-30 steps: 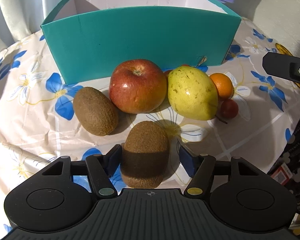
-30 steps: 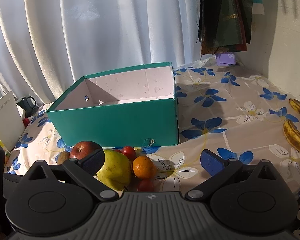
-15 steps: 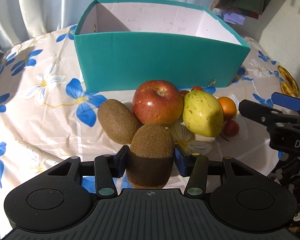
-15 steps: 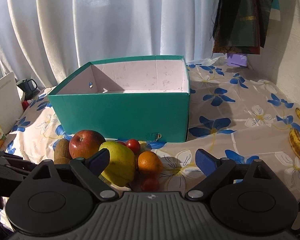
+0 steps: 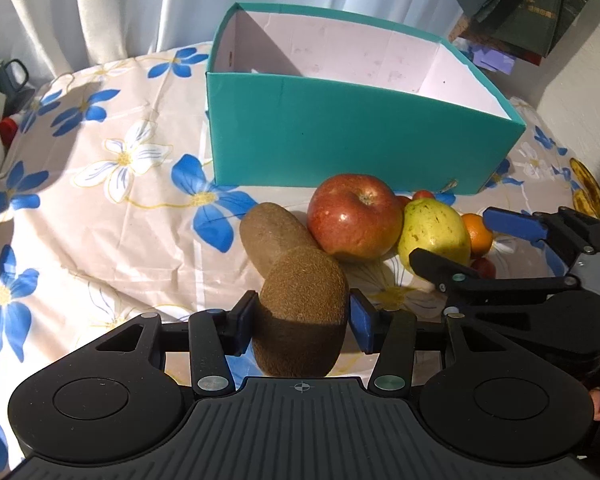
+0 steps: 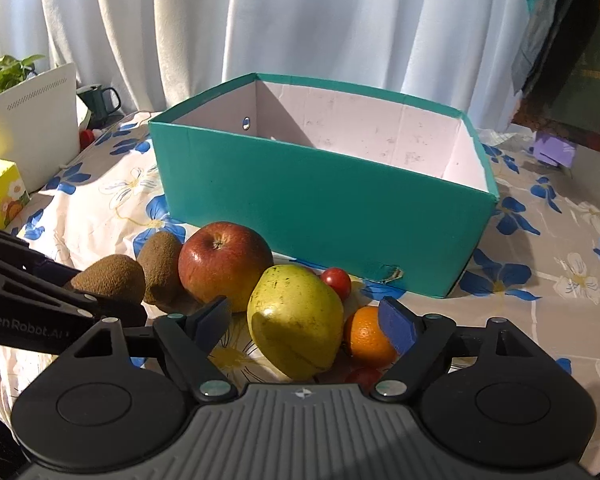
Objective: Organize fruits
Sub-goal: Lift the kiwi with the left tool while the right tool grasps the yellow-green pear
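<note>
"GenRobot.AI" reads on the left gripper [image 5: 302, 318], clamped on one of two kiwis [image 5: 302, 312]; right gripper [image 6: 306, 320] gapes wide around the pear [image 6: 294, 320].

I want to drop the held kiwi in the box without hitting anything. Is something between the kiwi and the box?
Yes. The second kiwi and the apple lie directly between the left tool, shut on its kiwi, and the box. Its near wall also rises above the fruit, so lifting over looks necessary.
</note>
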The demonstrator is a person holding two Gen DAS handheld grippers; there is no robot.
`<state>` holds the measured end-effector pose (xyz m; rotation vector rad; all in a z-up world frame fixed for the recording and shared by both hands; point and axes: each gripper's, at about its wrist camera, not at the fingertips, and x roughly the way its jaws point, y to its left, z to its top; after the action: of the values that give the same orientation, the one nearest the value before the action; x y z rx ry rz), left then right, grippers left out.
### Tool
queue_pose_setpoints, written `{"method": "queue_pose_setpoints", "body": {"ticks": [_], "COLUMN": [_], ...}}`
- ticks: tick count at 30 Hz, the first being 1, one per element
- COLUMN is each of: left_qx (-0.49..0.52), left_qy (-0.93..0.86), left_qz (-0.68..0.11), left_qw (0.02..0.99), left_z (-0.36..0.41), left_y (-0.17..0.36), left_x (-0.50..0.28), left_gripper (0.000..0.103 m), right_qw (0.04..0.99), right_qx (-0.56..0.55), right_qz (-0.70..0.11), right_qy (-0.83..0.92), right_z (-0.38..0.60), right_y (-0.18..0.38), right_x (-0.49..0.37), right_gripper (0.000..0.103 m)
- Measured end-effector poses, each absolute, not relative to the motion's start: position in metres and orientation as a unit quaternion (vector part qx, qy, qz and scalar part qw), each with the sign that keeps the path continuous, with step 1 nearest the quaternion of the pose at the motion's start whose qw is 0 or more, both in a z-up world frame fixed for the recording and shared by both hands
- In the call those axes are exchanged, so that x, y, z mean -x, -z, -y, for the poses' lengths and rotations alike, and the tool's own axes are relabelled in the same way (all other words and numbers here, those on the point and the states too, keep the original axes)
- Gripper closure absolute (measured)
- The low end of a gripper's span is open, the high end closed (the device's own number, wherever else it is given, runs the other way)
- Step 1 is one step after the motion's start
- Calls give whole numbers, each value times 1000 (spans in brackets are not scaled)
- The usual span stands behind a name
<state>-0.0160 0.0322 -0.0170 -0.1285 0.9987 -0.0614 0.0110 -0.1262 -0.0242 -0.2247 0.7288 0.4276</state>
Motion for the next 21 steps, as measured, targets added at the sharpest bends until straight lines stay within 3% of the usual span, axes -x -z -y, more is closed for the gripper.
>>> {"method": "queue_pose_setpoints", "body": {"ticks": [5, 21], "left_qx": [66, 77], "left_qy": [20, 13], "left_qz": [-477, -475], "left_qw": [876, 876], "left_z": [-39, -45], "left_y": [15, 11], "left_x": [16, 13], "left_gripper": [50, 50], "right_qw": [899, 888], "right_qx": [129, 233], "right_qz": [-360, -341], "right_qy": [-214, -203], "right_z": [114, 96], "right_y": [35, 51], "right_x": [-18, -21], "right_gripper": [31, 40]}}
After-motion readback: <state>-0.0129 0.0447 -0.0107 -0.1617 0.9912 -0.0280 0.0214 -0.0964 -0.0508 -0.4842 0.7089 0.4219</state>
